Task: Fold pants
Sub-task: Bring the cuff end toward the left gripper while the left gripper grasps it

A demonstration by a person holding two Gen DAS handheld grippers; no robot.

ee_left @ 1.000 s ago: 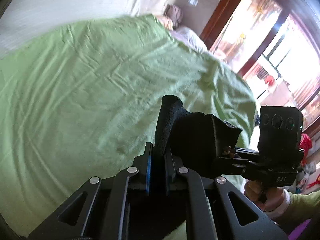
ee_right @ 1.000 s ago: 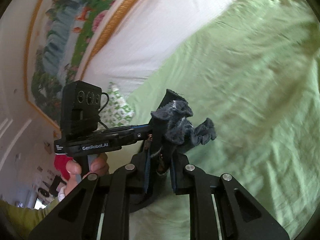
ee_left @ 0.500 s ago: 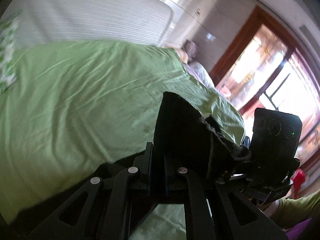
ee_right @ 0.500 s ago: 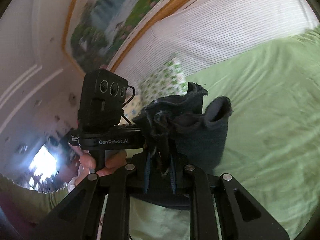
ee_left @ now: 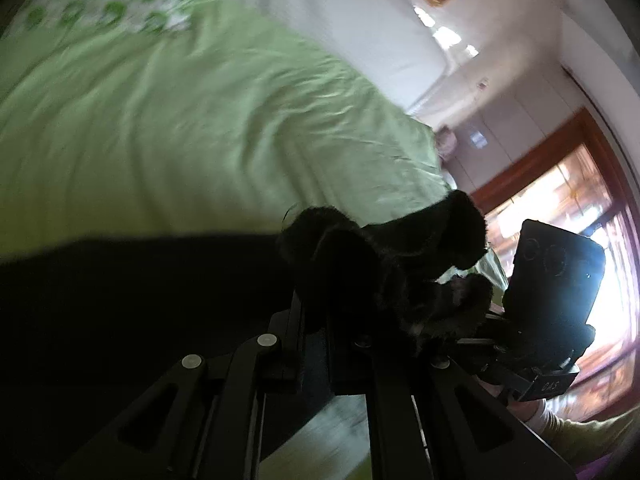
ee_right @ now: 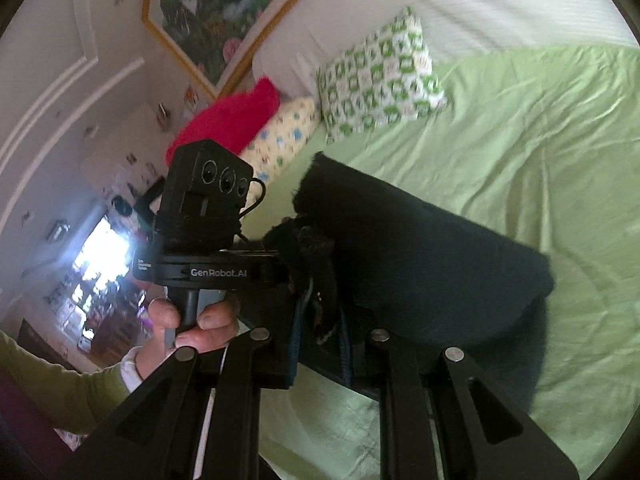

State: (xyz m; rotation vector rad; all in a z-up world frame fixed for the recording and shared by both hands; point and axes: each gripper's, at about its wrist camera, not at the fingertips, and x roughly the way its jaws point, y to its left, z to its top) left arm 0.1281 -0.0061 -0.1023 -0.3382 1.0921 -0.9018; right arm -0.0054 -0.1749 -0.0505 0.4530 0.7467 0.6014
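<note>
The pants [ee_right: 420,248] are black and fuzzy, held up over a green bed sheet [ee_right: 540,128]. My right gripper [ee_right: 320,320] is shut on a bunched edge of them, and the cloth spreads away to the right. My left gripper [ee_left: 316,312] is shut on another bunched edge of the pants [ee_left: 380,256], with dark cloth spreading to the left in that view. The two grippers are close side by side: the left one shows in the right wrist view [ee_right: 280,264], the right one in the left wrist view [ee_left: 472,320].
A green-patterned pillow [ee_right: 380,76], a yellow pillow [ee_right: 280,132] and a red pillow [ee_right: 228,120] lie at the head of the bed below a white headboard [ee_right: 480,8]. A wood-framed bright window [ee_left: 560,208] is off the bed's far side.
Both grippers have swung round with the pants, from facing the bed to facing the headboard and pillows. The black cloth now spreads out wider below them.
</note>
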